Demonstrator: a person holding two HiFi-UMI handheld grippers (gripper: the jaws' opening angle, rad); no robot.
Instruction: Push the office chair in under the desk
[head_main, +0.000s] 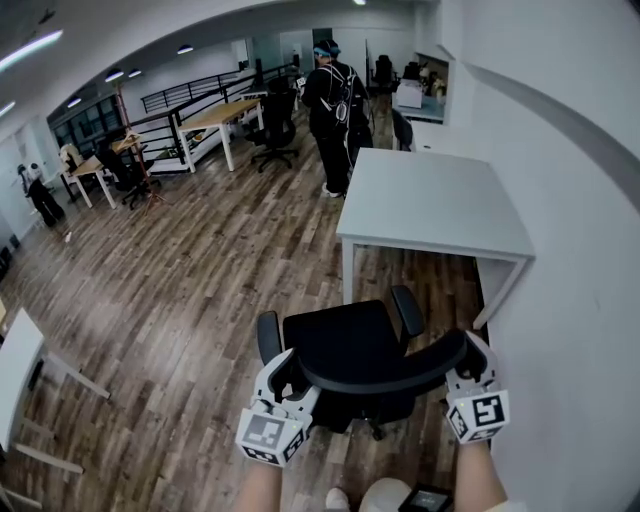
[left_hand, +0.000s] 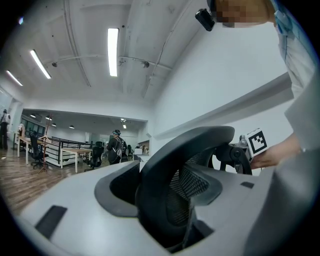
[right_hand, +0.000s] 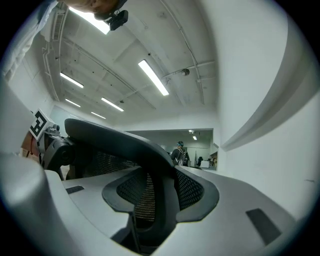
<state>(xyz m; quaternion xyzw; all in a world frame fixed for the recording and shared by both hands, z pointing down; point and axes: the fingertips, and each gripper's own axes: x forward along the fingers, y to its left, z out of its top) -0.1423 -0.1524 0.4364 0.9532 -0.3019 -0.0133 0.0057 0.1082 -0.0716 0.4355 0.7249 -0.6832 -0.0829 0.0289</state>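
Note:
A black office chair (head_main: 345, 340) stands on the wood floor just in front of the white desk (head_main: 430, 200), seat toward the desk's open side. My left gripper (head_main: 288, 368) is shut on the left end of the chair's curved backrest rim (head_main: 385, 380). My right gripper (head_main: 462, 352) is shut on the rim's right end. In the left gripper view the mesh backrest (left_hand: 195, 145) fills the gap between the jaws of the left gripper (left_hand: 165, 210). The right gripper view shows the same rim (right_hand: 115, 142) wedged between the jaws of the right gripper (right_hand: 155, 210).
A white wall (head_main: 580, 250) runs close along the right of desk and chair. A person (head_main: 332, 100) stands beyond the desk's far end. Other desks and chairs (head_main: 225, 120) line the far left, and a white table (head_main: 15, 370) sits at the left edge.

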